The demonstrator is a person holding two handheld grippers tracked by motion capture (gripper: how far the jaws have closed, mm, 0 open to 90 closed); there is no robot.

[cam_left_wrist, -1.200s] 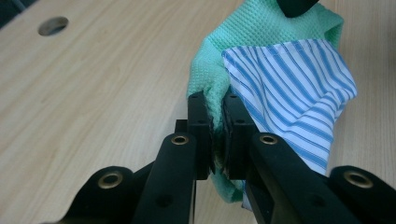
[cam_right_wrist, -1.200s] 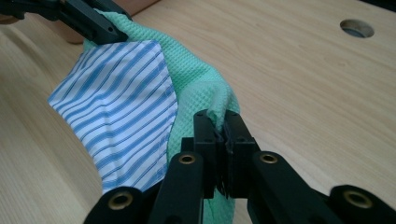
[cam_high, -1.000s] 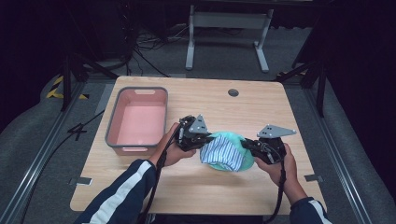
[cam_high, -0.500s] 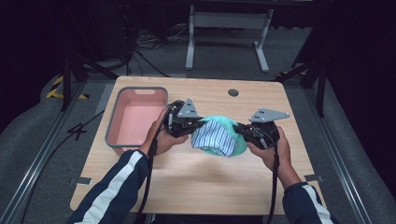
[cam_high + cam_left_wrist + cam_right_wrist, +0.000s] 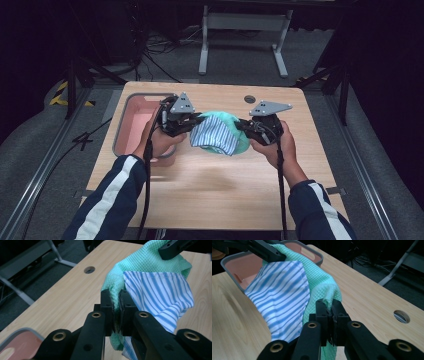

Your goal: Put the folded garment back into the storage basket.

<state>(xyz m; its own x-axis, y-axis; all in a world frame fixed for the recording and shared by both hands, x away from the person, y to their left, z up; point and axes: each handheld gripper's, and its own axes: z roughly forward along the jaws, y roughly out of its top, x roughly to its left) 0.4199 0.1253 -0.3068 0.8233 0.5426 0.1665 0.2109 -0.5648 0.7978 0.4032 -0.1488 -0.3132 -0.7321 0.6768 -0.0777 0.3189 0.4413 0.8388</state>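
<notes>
A green waffle cloth (image 5: 222, 118) with a blue-striped white cloth (image 5: 214, 137) draped over its near side hangs stretched between my two grippers, above the wooden table (image 5: 215, 190). My left gripper (image 5: 198, 122) is shut on the bundle's left edge; green fabric (image 5: 145, 262) is pinched between its jaws (image 5: 117, 297), and the striped cloth (image 5: 160, 290) lies against the right jaw. My right gripper (image 5: 241, 126) is shut on the right edge, with the green cloth (image 5: 322, 277) in its jaws (image 5: 329, 306) and the striped cloth (image 5: 282, 287) sagging beside them.
A pink tub with a grey rim (image 5: 120, 131) stands at the table's left, just behind my left hand, and its rim (image 5: 232, 265) shows behind the cloths. A round cable hole (image 5: 249, 99) lies near the far edge. A metal stand (image 5: 240, 30) is beyond the table.
Both grippers have risen and moved left and away from me with the cloths stretched between them, closer to the pink tub.
</notes>
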